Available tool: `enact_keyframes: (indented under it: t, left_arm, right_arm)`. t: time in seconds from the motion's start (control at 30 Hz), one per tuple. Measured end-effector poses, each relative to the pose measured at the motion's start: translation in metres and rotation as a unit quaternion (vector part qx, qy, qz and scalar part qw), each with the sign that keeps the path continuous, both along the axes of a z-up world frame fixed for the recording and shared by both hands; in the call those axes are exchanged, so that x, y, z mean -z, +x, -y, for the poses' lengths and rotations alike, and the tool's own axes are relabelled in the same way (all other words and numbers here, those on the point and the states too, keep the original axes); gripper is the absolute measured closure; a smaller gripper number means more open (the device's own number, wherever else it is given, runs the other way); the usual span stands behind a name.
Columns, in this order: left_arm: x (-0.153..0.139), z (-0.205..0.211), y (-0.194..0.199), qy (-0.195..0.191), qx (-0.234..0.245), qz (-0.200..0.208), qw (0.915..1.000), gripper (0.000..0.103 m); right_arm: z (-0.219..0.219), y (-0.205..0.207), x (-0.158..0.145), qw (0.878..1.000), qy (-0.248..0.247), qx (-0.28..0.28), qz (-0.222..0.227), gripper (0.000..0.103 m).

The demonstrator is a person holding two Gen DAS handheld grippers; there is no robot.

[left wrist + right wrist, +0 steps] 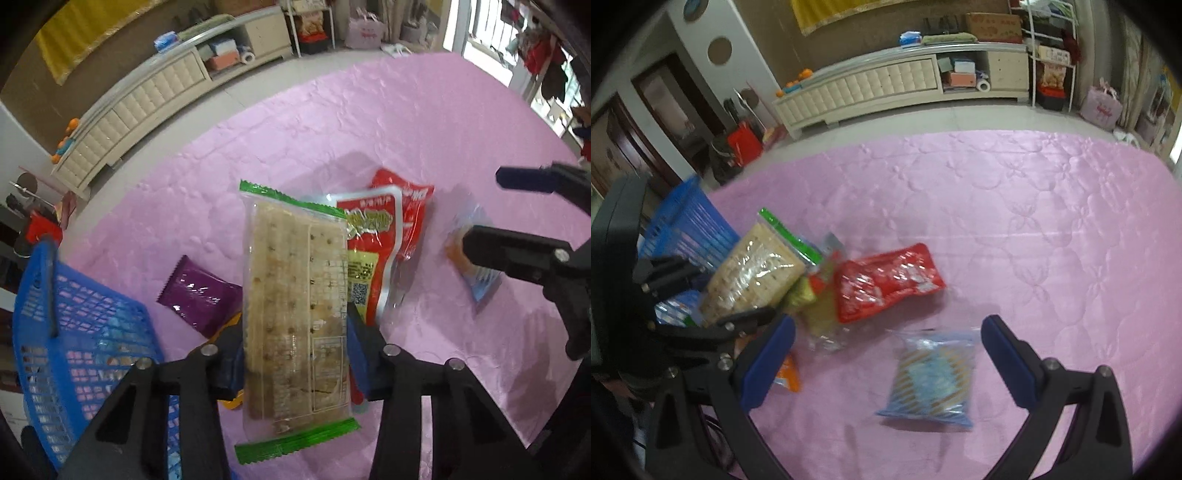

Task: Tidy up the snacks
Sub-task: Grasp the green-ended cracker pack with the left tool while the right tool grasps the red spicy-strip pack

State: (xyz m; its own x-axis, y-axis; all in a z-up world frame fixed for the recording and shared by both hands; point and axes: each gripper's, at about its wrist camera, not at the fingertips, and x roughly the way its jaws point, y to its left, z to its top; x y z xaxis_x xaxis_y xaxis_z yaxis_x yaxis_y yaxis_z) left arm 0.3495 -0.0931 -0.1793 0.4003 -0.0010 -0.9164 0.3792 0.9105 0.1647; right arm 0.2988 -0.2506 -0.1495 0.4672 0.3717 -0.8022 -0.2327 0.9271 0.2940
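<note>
The left claw (295,354) has its blue pads pressed against both long edges of the cracker pack (295,306), a clear wrapper with green ends, which appears raised off the pink quilted bed (369,122), so one snack is in hand but not yet put away. Just to its left stands the blue basket (74,332), the likely destination; something blue and white shows through its mesh, though how much it already holds cannot be told. The right claw (886,362) stands wide and holds nothing, poised over the blue striped packet (931,380) lying on the bed between its fingers. Farther out, the purple packet (195,295) lies near the basket, and the red pouch (886,280) sits past a clear-edged red and yellow pack (373,254). An orange packet (788,373) lies partly hidden. By my reckoning most of the sorting is left.
</note>
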Motion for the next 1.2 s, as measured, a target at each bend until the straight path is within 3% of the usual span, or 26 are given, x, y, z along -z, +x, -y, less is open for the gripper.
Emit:
enact_keyframes:
  t: [0.17,0.37,0.5,0.63,0.83,1.0,1.2]
  left_arm:
    - [-0.022,-0.014,-0.013,-0.015,-0.017,0.024,0.9994,0.061]
    - [-0.032,-0.027,-0.022,-0.013,-0.038,0.041,0.9983,0.061]
    - [-0.029,-0.039,-0.028,-0.021,-0.048,0.04,0.9978,0.061]
    - [-0.025,-0.049,-0.033,-0.035,-0.062,0.033,0.9969,0.061]
    - [-0.024,-0.047,-0.045,-0.046,-0.075,0.037,0.9954,0.061]
    - [-0.025,-0.044,-0.046,-0.05,-0.077,0.041,0.9949,0.061]
    - [-0.028,-0.044,-0.052,-0.064,-0.084,0.042,0.9935,0.061]
  right_arm:
    - [-0.002,0.007,0.004,0.997,0.065,0.007,-0.029,0.001]
    - [-0.017,0.014,0.018,0.985,0.145,0.013,-0.088,0.006]
    - [-0.038,0.015,0.02,0.985,0.141,0.005,-0.098,0.018]
    - [-0.05,0.025,0.028,0.978,0.167,0.007,-0.124,0.025]
    - [-0.073,0.033,0.044,0.974,0.163,0.008,-0.158,0.055]
    - [-0.085,0.026,0.042,0.982,0.119,-0.004,-0.145,0.078]
    - [-0.078,0.015,0.043,0.986,0.11,-0.007,-0.121,0.087]
